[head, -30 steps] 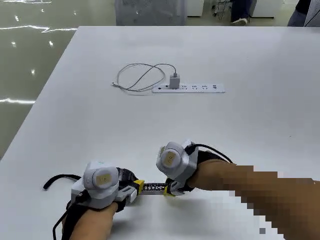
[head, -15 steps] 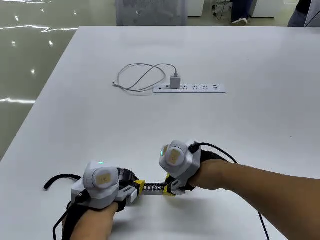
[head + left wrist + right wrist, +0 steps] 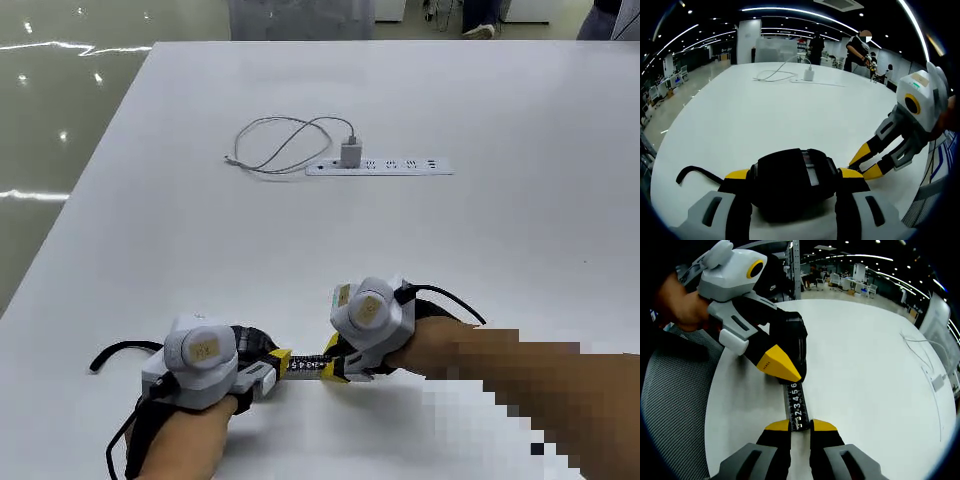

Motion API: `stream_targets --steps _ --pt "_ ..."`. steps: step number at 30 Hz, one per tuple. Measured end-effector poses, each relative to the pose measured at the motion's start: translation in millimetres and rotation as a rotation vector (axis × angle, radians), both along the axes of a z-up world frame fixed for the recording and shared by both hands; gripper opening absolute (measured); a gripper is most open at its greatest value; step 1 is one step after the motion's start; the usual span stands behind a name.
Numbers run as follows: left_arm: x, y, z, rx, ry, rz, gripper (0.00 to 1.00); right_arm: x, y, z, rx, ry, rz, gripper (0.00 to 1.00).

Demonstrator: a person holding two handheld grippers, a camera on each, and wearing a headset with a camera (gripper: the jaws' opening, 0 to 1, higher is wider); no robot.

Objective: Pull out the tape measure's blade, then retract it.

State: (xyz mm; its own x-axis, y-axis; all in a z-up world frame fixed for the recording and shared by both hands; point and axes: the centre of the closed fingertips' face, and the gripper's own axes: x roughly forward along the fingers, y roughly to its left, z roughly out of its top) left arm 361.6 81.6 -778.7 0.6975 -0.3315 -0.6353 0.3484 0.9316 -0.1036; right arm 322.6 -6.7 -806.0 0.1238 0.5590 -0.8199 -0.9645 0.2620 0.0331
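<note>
head view: the tape measure [image 3: 252,346], a black case, is lying on the white table [image 3: 300,250], well apart from the power strip [image 3: 385,166] and on its near side, close to the person. the left gripper [image 3: 272,366] is clamping this case, one yellow-tipped jaw pressing on each side wall. the right gripper [image 3: 333,368] is facing it tip to tip, also well to the near side of the power strip. a short length of blade [image 3: 305,364] is bridging the gap between the two grippers. a black strap [image 3: 115,352] is trailing over the table from the case, on the side away from the right gripper. a white charger [image 3: 351,155] is sitting plugged into one end of the power strip, and its white cable [image 3: 275,145] is looping on the table just beside that end.

left gripper view: the case is sitting between the two jaws, touching both.

right gripper view: the right gripper's jaws are pinching the end of the blade between their yellow tips. the numerals 2 to 6 are showing on the stretch between those tips and the case mouth.
</note>
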Motion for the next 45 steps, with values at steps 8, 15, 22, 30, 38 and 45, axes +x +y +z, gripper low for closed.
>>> stream_targets --steps 8,15,22,30,38,45 --pt "-0.5 0.0 0.1 -0.001 -0.001 -0.002 0.64 -0.4 9.6 0.3 0.007 -0.005 0.003 0.09" --pt "-1.1 -0.2 0.1 -0.003 -0.001 -0.001 0.64 0.2 13.6 -0.2 0.011 -0.012 0.001 0.09" --pt "-1.6 -0.4 -0.4 -0.004 0.001 -0.002 0.64 -0.1 18.2 -0.8 0.018 -0.016 0.007 0.09" --pt "-1.7 -0.6 -0.7 -0.005 0.002 -0.002 0.64 1.4 23.8 -1.6 0.033 -0.010 0.017 0.09" --pt "-1.8 -0.9 -1.1 -0.003 0.001 0.002 0.64 1.3 23.2 -0.9 0.026 -0.025 0.039 0.11" --pt "-1.5 -0.9 -1.4 -0.002 0.004 0.000 0.64 1.5 22.3 0.5 0.031 -0.023 0.041 0.11"
